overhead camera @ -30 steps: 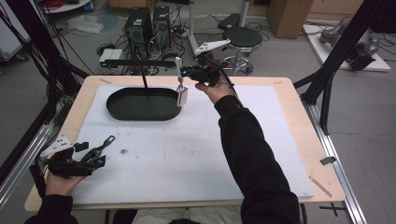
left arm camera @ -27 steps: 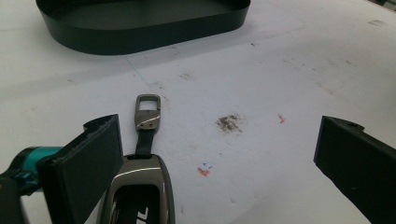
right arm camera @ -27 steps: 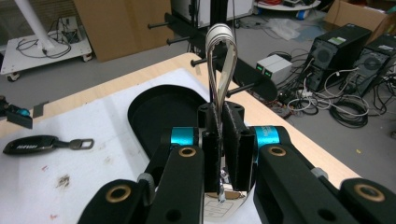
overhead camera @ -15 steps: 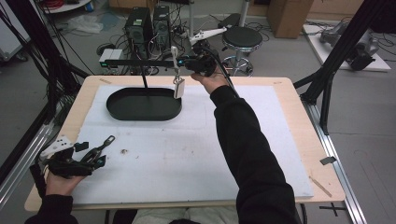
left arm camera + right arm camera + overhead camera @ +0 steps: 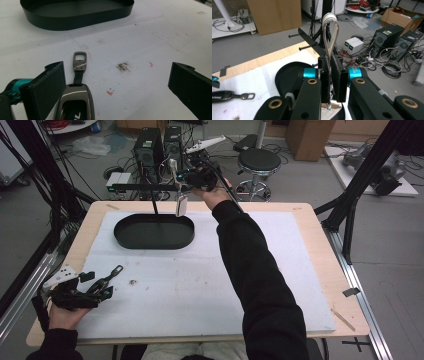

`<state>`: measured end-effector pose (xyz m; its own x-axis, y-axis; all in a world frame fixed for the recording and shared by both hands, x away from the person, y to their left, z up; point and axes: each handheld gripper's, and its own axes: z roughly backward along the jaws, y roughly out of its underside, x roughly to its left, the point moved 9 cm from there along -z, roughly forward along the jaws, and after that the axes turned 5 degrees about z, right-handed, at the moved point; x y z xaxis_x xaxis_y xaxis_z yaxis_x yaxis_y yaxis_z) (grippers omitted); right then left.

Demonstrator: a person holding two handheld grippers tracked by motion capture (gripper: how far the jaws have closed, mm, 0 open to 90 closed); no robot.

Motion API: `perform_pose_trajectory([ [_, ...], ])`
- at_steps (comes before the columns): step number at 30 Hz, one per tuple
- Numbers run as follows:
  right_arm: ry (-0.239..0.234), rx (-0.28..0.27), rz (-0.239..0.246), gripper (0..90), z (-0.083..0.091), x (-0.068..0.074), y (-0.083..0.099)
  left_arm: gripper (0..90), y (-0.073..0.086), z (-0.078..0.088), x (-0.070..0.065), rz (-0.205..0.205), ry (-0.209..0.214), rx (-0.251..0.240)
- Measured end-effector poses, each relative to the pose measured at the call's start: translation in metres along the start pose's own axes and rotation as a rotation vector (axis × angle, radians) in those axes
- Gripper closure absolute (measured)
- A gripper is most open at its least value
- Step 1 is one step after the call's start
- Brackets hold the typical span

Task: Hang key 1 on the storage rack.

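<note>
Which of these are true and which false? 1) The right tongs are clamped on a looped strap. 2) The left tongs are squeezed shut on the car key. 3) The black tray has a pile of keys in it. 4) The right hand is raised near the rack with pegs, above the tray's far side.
1) True: the right tongs are shut on the looped strap, with a tag hanging below.
2) False: the left tongs stand open; the car key lies on the white mat by one jaw.
3) False: the black tray looks empty.
4) True: it is up by the rack.
</note>
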<state>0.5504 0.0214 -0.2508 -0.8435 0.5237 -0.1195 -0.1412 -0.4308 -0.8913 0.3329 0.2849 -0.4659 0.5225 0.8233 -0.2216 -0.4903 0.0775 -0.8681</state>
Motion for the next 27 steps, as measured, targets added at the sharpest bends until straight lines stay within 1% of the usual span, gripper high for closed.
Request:
perform_pose_trajectory([
  [1, 0.008, -0.006, 0.004, 86.4, -0.002, -0.001, -0.001, 1.8, 0.000, 0.000, 0.000, -0.001, 0.001, -0.001],
  [3, 0.013, -0.007, -0.017, 86.4, -0.004, -0.002, -0.001, 1.8, 0.000, 0.000, 0.000, -0.003, 0.002, 0.000],
  [7, 0.028, -0.007, -0.016, 86.3, -0.009, -0.005, 0.000, 1.8, 0.000, 0.000, 0.000, -0.002, 0.004, 0.000],
  [10, 0.023, -0.022, -0.023, 86.3, -0.011, -0.007, 0.000, 1.8, 0.000, 0.000, 0.001, -0.002, 0.003, 0.001],
  [12, 0.029, -0.016, -0.022, 86.3, -0.013, -0.009, 0.000, 1.8, 0.000, 0.000, 0.001, -0.001, 0.004, 0.002],
  [14, 0.028, -0.016, -0.033, 86.3, -0.015, -0.010, 0.001, 1.8, 0.000, -0.001, 0.001, -0.002, 0.006, 0.002],
  [17, 0.039, -0.024, -0.046, 86.3, -0.017, -0.015, -0.001, 1.8, 0.000, -0.001, 0.000, 0.000, 0.007, 0.003],
  [18, 0.051, -0.030, -0.039, 86.3, -0.018, -0.017, -0.002, 1.8, 0.000, -0.001, 0.000, -0.001, 0.007, 0.003],
  [20, 0.052, -0.036, -0.055, 86.3, -0.019, -0.018, -0.004, 1.8, 0.000, -0.001, 0.001, 0.000, 0.006, 0.003],
  [26, 0.080, -0.034, -0.063, 86.3, -0.027, -0.027, -0.009, 1.8, 0.000, -0.001, 0.001, -0.001, 0.008, 0.001],
  [27, 0.083, -0.033, -0.071, 86.2, -0.027, -0.027, -0.009, 1.8, 0.000, -0.001, 0.001, -0.001, 0.008, 0.000],
])
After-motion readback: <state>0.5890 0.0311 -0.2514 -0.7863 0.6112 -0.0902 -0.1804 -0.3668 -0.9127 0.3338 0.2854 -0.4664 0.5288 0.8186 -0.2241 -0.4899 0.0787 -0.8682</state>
